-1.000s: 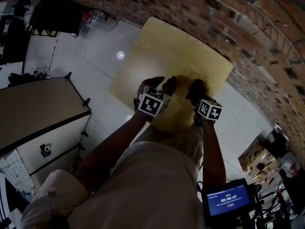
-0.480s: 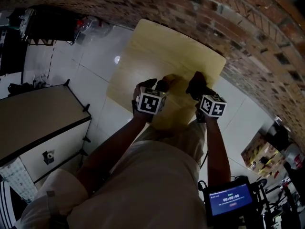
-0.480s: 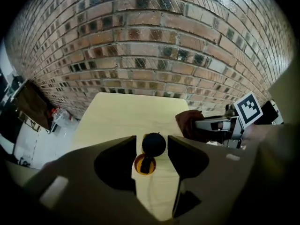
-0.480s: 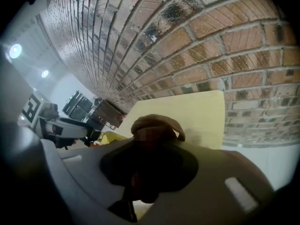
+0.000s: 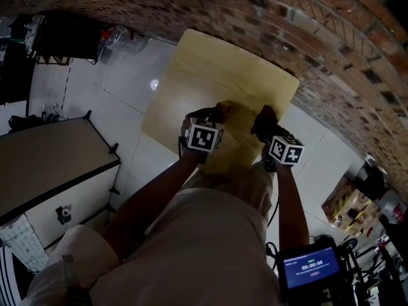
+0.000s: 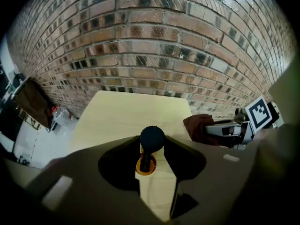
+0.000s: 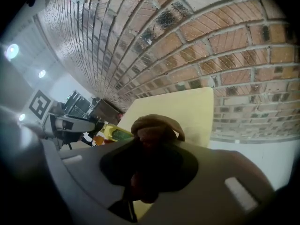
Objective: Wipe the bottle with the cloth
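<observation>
A small bottle with a dark round cap [image 6: 152, 138] and an orange-yellow body [image 6: 146, 165] stands on the pale wooden table [image 5: 210, 69]. My left gripper [image 6: 152, 150] has it between its jaws, which are closing; I see no pad pressing on it. In the right gripper view the bottle's yellow body [image 7: 115, 134] shows to the left, beside the left gripper [image 7: 70, 123]. My right gripper [image 7: 152, 144] is shut on a bunched brown cloth [image 7: 157, 125], held just right of the bottle. The cloth [image 6: 197, 125] also shows in the left gripper view. Both grippers [image 5: 213, 115] [image 5: 264, 118] hover over the table's near edge.
A brick wall [image 5: 306, 24] runs along the table's far and right sides. White tiled floor [image 5: 121, 88] lies to the left, with a grey cabinet [image 5: 51, 152] and a dark shelf [image 5: 64, 37]. A lit screen [image 5: 309, 266] sits at the lower right.
The left gripper's fingers have drawn closer together round the bottle. Both grippers stay over the table's near edge, and the right one still holds the cloth.
</observation>
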Demonstrator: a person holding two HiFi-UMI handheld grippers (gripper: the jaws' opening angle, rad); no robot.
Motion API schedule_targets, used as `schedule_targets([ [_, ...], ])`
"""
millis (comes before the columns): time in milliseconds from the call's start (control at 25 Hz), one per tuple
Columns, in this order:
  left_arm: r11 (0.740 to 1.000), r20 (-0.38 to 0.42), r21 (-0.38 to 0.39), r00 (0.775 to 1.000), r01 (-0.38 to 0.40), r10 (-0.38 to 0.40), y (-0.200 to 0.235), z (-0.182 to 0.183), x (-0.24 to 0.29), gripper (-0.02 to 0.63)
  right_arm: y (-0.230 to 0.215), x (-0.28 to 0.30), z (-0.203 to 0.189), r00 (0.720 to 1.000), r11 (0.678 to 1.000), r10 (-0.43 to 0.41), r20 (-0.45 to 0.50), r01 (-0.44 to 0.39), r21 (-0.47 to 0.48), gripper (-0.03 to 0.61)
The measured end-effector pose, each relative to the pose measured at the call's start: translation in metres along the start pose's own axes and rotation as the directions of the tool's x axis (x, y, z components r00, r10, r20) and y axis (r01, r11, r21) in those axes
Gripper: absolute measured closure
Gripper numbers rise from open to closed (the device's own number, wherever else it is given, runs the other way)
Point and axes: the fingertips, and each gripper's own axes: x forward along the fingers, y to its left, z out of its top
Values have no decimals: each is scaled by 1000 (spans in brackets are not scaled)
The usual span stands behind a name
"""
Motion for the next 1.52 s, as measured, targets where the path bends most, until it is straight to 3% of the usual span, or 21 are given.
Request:
schedule_targets([
  [80,996,0,91,1000,18,-18,-6,4,2,437,-2,-4,3,1000,1000,-2,13,2,4,492],
  [160,974,2,221,999,45,-47,-14,7,1,439,-5,-12,12,999,1000,-3,37,3,9,492],
  [280,892,-7,442,995,93,-101,-27,2,-1,439,1,-21,30,997,999,38,64,-36,-24,492],
  [360,797,-28,593,992,115,-122,-35,-6,-2,440,14,-24,41,994,993,96,60,-91,-81,492],
  [480,611,-59,784,992,114,-110,-41,-20,-1,440,45,-25,57,981,966,194,21,-187,-181,492],
  [560,485,-69,869,994,103,-88,-41,-29,2,440,69,-20,64,965,937,262,-19,-260,-233,492],
  [640,383,-66,919,995,89,-71,-41,-34,4,440,90,-10,66,943,906,327,-66,-332,-262,492],
  [800,246,-36,968,998,46,-45,-42,-34,8,440,122,22,68,897,851,408,-171,-441,-285,492],
  [920,172,-8,985,999,14,-39,-43,-31,10,440,143,51,62,854,815,441,-277,-510,-276,492],
  [1000,150,-2,989,999,8,-45,-46,-29,10,440,148,72,50,832,786,407,-378,-530,-320,492],
  [1040,155,-5,988,999,14,-54,-48,-28,8,440,146,83,42,823,768,367,-433,-531,-359,492],
  [1120,191,-23,981,997,37,-78,-54,-23,2,440,137,103,29,811,747,289,-508,-523,-411,494],
  [1160,209,-27,977,996,44,-84,-56,-21,-1,440,131,114,27,811,754,264,-522,-511,-413,494],
  [1320,280,-3,960,997,24,-75,-52,-17,-1,442,93,154,22,851,800,124,-510,-389,-456,494],
  [1440,332,18,943,998,2,-59,-52,-14,-1,442,67,175,23,895,773,-15,-445,-272,-573,494],
  [1520,337,14,941,999,-2,-34,-50,-22,3,442,54,185,21,908,749,-118,-401,-184,-636,494],
])
